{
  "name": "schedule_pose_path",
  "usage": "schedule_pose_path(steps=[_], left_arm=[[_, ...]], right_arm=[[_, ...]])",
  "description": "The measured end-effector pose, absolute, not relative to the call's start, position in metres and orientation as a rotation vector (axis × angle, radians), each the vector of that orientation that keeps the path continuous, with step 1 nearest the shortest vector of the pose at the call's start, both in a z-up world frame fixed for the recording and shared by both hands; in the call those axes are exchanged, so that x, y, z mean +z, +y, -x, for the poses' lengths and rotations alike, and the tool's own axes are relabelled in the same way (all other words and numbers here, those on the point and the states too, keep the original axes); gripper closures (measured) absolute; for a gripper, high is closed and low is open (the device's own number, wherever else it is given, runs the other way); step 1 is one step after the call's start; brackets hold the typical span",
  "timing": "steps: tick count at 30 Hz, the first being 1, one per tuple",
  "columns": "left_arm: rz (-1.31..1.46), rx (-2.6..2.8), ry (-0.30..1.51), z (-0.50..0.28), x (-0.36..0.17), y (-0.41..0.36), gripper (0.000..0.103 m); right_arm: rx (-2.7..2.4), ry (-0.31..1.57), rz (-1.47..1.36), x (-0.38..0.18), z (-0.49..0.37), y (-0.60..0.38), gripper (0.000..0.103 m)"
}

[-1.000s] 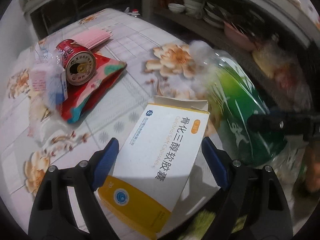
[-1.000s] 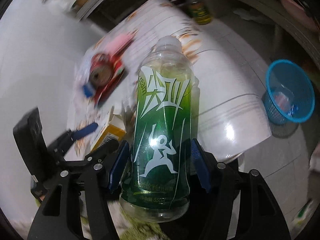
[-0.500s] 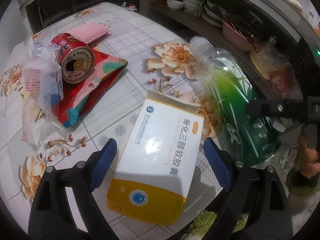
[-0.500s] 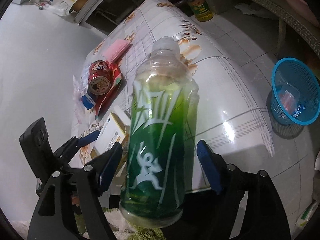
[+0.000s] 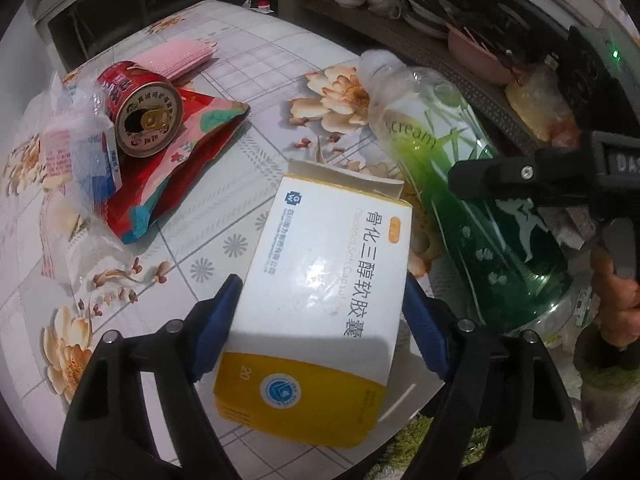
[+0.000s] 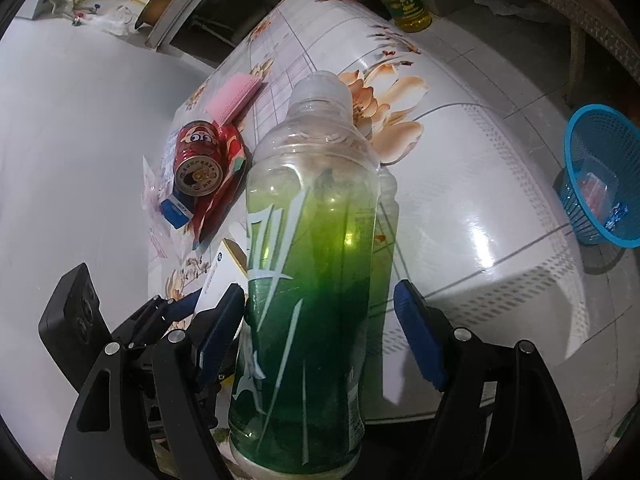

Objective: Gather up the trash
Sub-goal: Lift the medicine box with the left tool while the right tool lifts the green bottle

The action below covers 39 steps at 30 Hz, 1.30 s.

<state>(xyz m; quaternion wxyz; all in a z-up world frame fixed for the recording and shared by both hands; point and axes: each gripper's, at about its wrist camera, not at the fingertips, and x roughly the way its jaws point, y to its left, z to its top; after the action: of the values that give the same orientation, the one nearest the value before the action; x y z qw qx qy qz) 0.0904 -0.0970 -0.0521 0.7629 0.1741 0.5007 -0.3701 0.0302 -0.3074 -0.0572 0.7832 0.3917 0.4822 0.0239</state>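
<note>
Left wrist view. The left gripper (image 5: 322, 284) points steeply down over the white floral-print tablecloth (image 5: 260, 64). A flat white-and-yellow cardboard medicine box (image 5: 320, 248) sits between its jaws. The jaws have just been closing, and the blue pads (image 5: 218, 320) now lie against both long sides of the box. The box bears blue print on its white face, a yellow band at the near end and an open flap at the far end. Its yellow end reaches past the near table edge.

To the right a clear plastic bottle with a green label (image 5: 460, 184) leans with its neck away from the camera. It has no cap, and the word "scream" shows on its shoulder. To the left a red tin can (image 5: 140, 108) lies on its side on a red patterned foil wrapper (image 5: 172, 184), beside crumpled clear plastic packaging (image 5: 76, 148). A pink ribbed pad (image 5: 176, 56) lies behind them.

Right wrist view. The right gripper (image 6: 320, 290) stands wide around the lower half of the bottle. Its jaws have just been opening. The left pad touches the label; the right pad stands clear of it, so no grip is applied. Whether the bottle's base rests on anything cannot be determined. A blue plastic mesh basket (image 6: 600, 176) sits on the floor to the right, well apart from the table.
</note>
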Motion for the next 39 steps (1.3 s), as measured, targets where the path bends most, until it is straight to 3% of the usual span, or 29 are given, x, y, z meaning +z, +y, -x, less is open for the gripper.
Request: schedule_pose_path(steps=[2, 8, 39], left_arm=[[-0.353, -0.798, 1.091, -0.093, -0.052, -0.094, 0.028], [-0.312, -0.78, 1.098, -0.098, -0.051, -0.089, 0.029], [-0.231, -0.825, 1.025, -0.097, -0.015, -0.102, 0.029]], right_arm=[[0.051, 1.031, -0.855, -0.058, -0.031, -0.308, 0.028], [0.077, 1.013, -0.919, -0.062, -0.031, -0.312, 0.047], [0.123, 0.854, -1.043, -0.048, 0.01, -0.344, 0.048]])
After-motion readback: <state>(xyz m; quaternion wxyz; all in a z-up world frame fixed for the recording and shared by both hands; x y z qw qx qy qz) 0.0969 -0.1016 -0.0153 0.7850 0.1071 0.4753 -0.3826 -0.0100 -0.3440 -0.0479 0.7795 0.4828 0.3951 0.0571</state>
